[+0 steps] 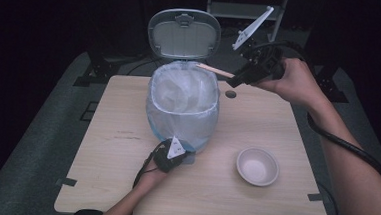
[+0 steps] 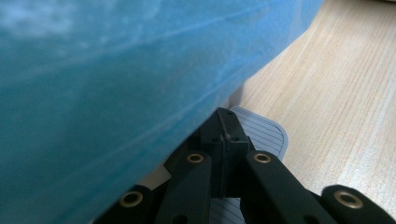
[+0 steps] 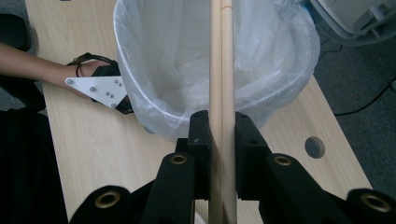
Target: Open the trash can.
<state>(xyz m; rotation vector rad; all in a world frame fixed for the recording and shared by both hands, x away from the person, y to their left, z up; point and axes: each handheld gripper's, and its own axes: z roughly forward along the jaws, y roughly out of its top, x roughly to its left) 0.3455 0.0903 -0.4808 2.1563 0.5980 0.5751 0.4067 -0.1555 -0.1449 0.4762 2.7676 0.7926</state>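
Observation:
A blue pedal bin [image 1: 177,122] lined with a clear plastic bag stands on the wooden table [image 1: 116,148], its grey lid [image 1: 184,34] raised. My left gripper [image 1: 174,154] is at the bin's front base. In the left gripper view it [image 2: 227,123] is shut with nothing between its jaws, and its tip rests on the ribbed grey pedal [image 2: 268,135] under the blue wall [image 2: 116,93]. My right gripper [image 1: 236,80] is shut on a pair of wooden chopsticks [image 1: 215,70]. They point out over the bin's open mouth [image 3: 280,88], and the chopsticks [image 3: 222,56] run straight up between the right gripper's [image 3: 223,126] pads.
A small white bowl [image 1: 257,165] sits at the front right of the table. A round cable hole [image 1: 230,94] lies in the tabletop just right of the bin. Grey floor and cables surround the table; a metal stand [image 1: 244,10] is behind.

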